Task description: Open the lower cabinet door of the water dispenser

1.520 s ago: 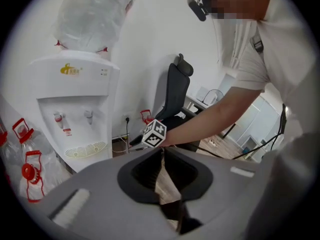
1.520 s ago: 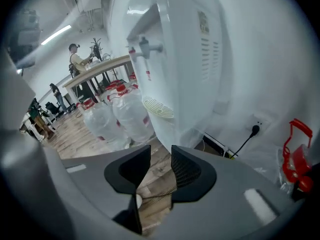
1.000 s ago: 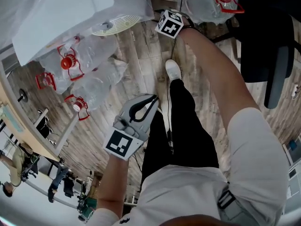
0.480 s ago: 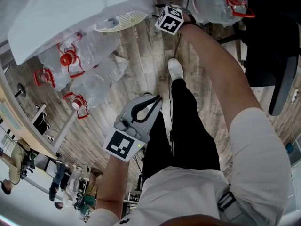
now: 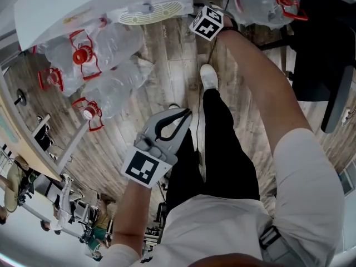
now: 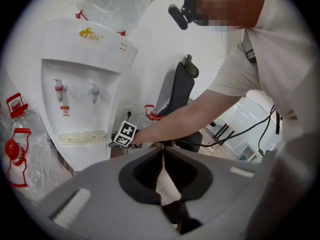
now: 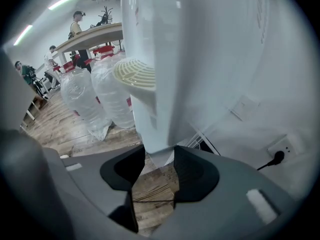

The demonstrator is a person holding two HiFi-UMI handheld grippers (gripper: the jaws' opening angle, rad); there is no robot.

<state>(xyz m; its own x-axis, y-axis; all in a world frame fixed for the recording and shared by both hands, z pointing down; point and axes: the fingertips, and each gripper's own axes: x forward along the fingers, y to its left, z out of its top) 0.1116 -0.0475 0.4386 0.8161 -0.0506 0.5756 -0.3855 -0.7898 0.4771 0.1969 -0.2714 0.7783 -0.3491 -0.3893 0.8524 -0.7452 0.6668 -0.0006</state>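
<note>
The step in hand is the grasp on the door. The water dispenser (image 5: pixel 100 4) stands on the wood floor (image 5: pixel 167 77) ahead of the person, with bagged water bottles (image 5: pixel 105 54) lying just beside it. The right gripper (image 7: pixel 160 158) is reached down to the dispenser's lower front, below the drip tray (image 7: pixel 135 74). Its tongs sit on the 2 sides of a white bottom corner and look clamped on it. This is most likely the free edge of the lower cabinet door (image 7: pixel 157 134), though the wide-angle view leaves that uncertain. The left gripper (image 5: pixel 179 115) hangs near the person's leg, well apart from the dispenser, tongs closed on nothing. The next move probably calls for drawing the right gripper outward in an arc about the door's hinge, keeping the pinch firm so the thin edge does not slip.
</note>
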